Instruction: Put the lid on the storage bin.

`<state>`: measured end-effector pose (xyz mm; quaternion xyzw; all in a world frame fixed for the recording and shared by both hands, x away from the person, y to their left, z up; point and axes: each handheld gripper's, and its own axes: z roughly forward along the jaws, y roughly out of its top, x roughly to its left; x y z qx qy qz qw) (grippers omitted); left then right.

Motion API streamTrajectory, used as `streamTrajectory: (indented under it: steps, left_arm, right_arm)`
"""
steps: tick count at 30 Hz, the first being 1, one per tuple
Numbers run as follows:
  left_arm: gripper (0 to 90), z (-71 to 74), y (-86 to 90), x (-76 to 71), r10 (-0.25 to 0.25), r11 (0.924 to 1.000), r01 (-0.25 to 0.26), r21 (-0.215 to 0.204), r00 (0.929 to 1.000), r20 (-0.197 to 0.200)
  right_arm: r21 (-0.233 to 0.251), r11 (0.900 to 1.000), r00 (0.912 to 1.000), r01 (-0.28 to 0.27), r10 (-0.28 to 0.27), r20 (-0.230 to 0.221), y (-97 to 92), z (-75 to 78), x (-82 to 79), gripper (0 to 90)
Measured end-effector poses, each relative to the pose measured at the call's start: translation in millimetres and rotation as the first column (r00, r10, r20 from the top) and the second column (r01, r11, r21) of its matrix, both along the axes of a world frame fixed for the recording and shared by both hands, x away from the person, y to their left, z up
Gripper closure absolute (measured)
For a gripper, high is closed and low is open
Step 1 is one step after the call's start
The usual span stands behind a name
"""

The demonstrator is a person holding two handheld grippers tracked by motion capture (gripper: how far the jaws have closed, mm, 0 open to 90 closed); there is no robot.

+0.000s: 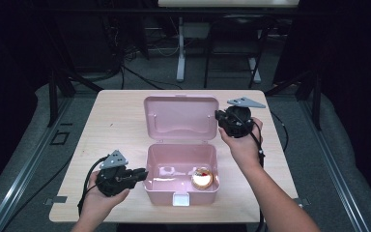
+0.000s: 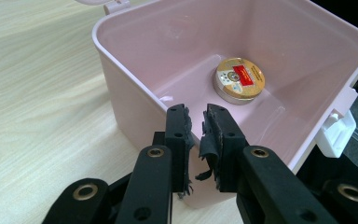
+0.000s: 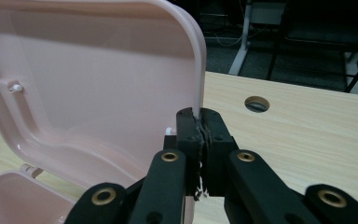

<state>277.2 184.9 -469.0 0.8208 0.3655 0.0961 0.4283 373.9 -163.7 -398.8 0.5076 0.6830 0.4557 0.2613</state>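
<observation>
Right gripper [image 3: 200, 122], centre-right of the high view: jaws pinched shut on the right edge of the upright lid [image 3: 98, 84]. Left gripper [image 2: 196, 128], lower left: jaws narrow, astride the box [image 2: 121, 109] wall, grip unclear. Tin [image 2: 240, 79] on the box floor.

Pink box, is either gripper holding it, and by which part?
The right gripper is clamped on the side edge of the open lid. The left gripper pinches the box's side wall at the rim.
</observation>
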Motion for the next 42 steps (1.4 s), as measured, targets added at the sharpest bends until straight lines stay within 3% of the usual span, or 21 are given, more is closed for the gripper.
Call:
streamTrajectory:
  steps: [6, 13, 31, 42]
  left_arm:
    - [79.3, -0.2, -0.2, -0.5, 0.006, 1.0000, -0.006, -0.002, 1.0000, 0.001]
    - [79.2, -0.1, 1.3, 1.0, 0.000, 1.0000, 0.000, -0.007, 1.0000, -0.006]
    - [78.9, 1.7, -0.6, 0.3, 0.001, 0.9999, -0.001, 0.015, 1.0000, -0.001]
    - [69.3, 5.7, -1.8, 6.0, 0.007, 0.9998, -0.007, -0.021, 1.0000, 0.004]
  right_arm:
    - [0.017, 0.9998, 0.9998, -0.009, 0.008, 0.019, -1.7, -1.0, -7.0, 87.6]
    - [0.003, 0.9999, 0.9988, -0.010, 0.010, 0.047, -1.2, -2.5, -12.6, 87.7]
    - [0.003, 1.0000, 0.9991, -0.002, 0.001, 0.042, -0.9, -3.4, -8.5, 87.8]
    - [0.012, 0.9999, 0.9988, 0.002, -0.002, 0.050, -1.2, -4.9, -8.0, 87.8]
